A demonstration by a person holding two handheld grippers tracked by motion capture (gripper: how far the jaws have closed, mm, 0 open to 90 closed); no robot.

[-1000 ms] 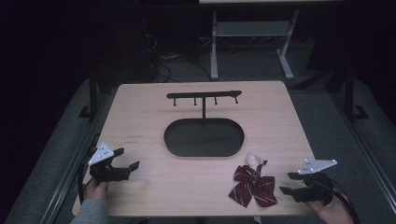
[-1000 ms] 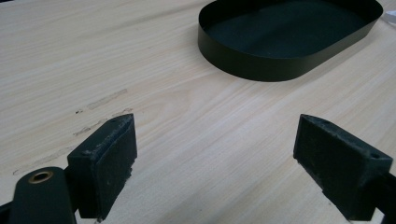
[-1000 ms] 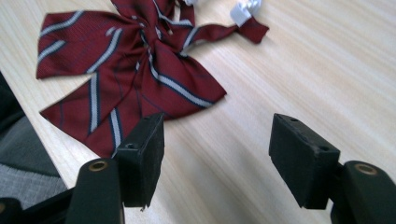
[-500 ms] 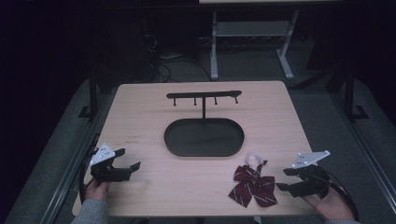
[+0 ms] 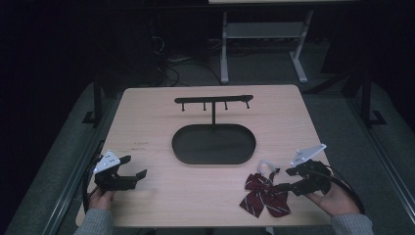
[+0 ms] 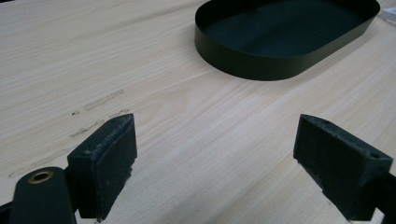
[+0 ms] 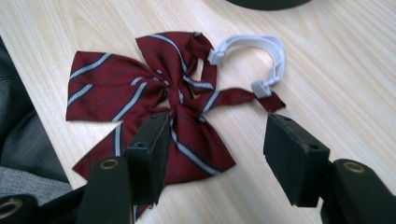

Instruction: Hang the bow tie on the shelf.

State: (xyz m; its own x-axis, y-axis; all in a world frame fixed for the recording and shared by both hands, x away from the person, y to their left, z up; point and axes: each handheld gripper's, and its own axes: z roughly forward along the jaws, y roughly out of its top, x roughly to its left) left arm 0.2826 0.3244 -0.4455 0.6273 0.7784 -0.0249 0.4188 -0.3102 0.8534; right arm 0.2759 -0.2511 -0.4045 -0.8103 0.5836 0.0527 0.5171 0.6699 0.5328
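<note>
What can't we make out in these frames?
- Bow tie: lower wing hidden behind the right gripper's near jaw, right gripper view; whether that jaw touches the cloth is unclear.
- Oval tray: far end cut off by the top edge, left gripper view.
- Hook rack: pegs too small, high view.

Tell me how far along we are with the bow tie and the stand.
Nothing looks done yet: the striped bow tie lies flat on the table, and the hook stand and its oval tray carry nothing. In hand: the right claw, jaws just closing slightly, hovers over the bow, not gripping. The left claw waits open. Left: grasp, lift, presumably hang it.
</note>
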